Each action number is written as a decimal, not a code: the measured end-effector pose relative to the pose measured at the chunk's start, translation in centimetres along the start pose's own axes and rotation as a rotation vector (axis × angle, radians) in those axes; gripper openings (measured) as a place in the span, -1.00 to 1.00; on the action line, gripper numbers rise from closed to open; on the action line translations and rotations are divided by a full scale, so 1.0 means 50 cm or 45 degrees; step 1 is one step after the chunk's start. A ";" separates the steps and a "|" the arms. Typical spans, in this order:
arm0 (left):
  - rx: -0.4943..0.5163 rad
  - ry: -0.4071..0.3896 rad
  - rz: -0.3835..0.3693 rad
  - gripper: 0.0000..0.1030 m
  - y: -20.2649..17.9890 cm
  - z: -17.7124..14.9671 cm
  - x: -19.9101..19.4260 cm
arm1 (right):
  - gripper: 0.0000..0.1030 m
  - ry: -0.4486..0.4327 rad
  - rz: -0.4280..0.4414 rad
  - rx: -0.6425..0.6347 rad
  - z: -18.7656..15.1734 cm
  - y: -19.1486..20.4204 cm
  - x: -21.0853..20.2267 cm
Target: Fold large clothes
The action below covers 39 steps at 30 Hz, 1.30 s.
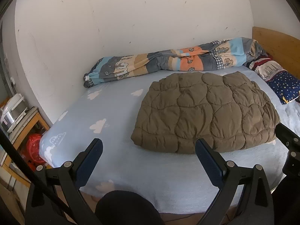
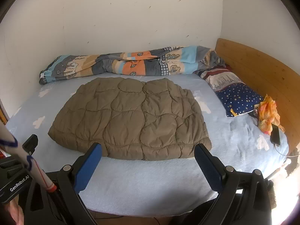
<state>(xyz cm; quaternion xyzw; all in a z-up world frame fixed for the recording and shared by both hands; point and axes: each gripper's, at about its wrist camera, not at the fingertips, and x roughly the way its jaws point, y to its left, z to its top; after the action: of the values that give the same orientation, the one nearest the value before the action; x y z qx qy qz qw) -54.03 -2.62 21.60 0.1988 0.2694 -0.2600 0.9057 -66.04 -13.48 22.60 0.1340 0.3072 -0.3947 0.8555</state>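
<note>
A brown quilted garment [image 1: 206, 110] lies folded in a flat rectangle on the light blue bed sheet [image 1: 105, 112]; it also shows in the right wrist view [image 2: 131, 118]. My left gripper [image 1: 149, 146] is open and empty, held off the near edge of the bed, left of the garment's near left corner. My right gripper [image 2: 148, 150] is open and empty, just short of the garment's near edge. The left gripper's body [image 2: 20, 170] shows at the lower left of the right wrist view, and the right gripper's finger [image 1: 286, 135] at the right of the left wrist view.
A rolled patterned blanket [image 2: 127, 63] lies along the wall. A starred pillow [image 2: 238, 97], an orange cloth [image 2: 268, 114] and a phone [image 2: 275, 135] lie by the wooden headboard [image 2: 262, 71]. A shelf with a rice cooker [image 1: 13, 112] and a red basket [image 1: 33, 148] stands left of the bed.
</note>
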 end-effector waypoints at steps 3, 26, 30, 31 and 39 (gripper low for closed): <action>0.001 0.007 -0.006 0.91 0.000 0.000 0.001 | 0.95 0.003 0.001 -0.006 -0.002 0.002 0.002; -0.006 0.084 -0.043 0.91 -0.003 -0.006 0.020 | 0.95 0.007 0.005 -0.018 -0.008 0.003 0.008; -0.007 0.084 -0.041 0.91 -0.003 -0.007 0.021 | 0.95 0.008 0.009 -0.021 -0.009 0.000 0.010; -0.004 0.083 -0.041 0.91 -0.005 -0.007 0.021 | 0.95 0.009 0.009 -0.022 -0.009 0.000 0.010; -0.012 0.088 -0.041 0.91 -0.005 -0.007 0.021 | 0.95 0.009 0.008 -0.018 -0.010 0.002 0.010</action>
<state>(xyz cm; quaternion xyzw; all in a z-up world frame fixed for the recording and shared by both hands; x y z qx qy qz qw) -53.56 -3.00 20.64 0.1991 0.3048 -0.2662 0.8925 -65.93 -13.49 21.88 0.1301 0.3126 -0.3893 0.8566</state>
